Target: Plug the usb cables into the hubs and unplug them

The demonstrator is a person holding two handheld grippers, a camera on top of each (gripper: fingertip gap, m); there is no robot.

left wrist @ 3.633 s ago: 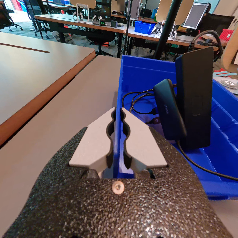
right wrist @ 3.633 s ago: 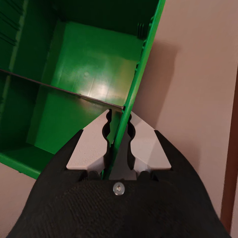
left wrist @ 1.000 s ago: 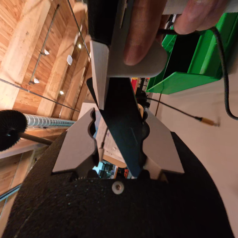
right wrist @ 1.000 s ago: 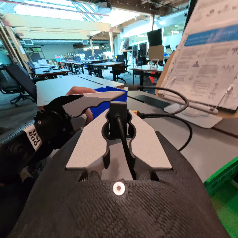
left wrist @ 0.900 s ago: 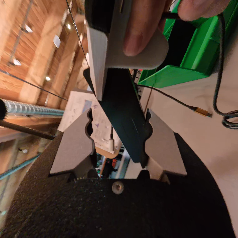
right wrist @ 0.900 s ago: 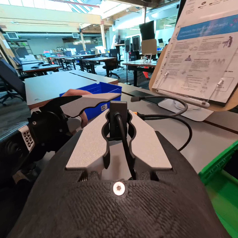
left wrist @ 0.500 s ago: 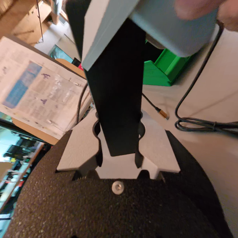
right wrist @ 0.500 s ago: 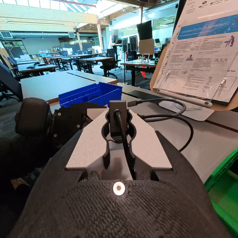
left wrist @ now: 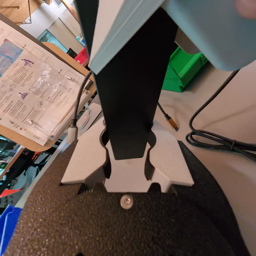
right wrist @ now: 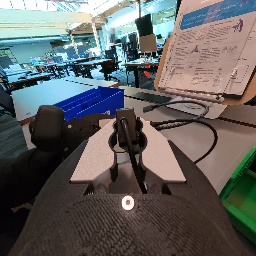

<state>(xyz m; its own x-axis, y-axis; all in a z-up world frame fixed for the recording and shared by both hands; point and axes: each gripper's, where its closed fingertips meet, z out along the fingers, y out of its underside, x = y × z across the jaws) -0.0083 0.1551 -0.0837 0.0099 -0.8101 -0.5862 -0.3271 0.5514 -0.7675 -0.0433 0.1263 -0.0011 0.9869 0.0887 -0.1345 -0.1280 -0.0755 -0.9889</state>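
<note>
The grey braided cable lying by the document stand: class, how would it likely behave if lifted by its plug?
The grey braided cable probably holds shape somewhat: its black plug end juts out above the beige tabletop unsupported. It likely still bends easily, since it curves back sharply. It looks light, so the rest would probably trail along.

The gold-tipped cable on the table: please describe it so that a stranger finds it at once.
Start at the green bin on the pale table. Just in front of it lies a thin black cable, loose, its free plug pointing toward the camera. Unlike the bundled black cable and the grey braided cable, its plug is gold.
</note>
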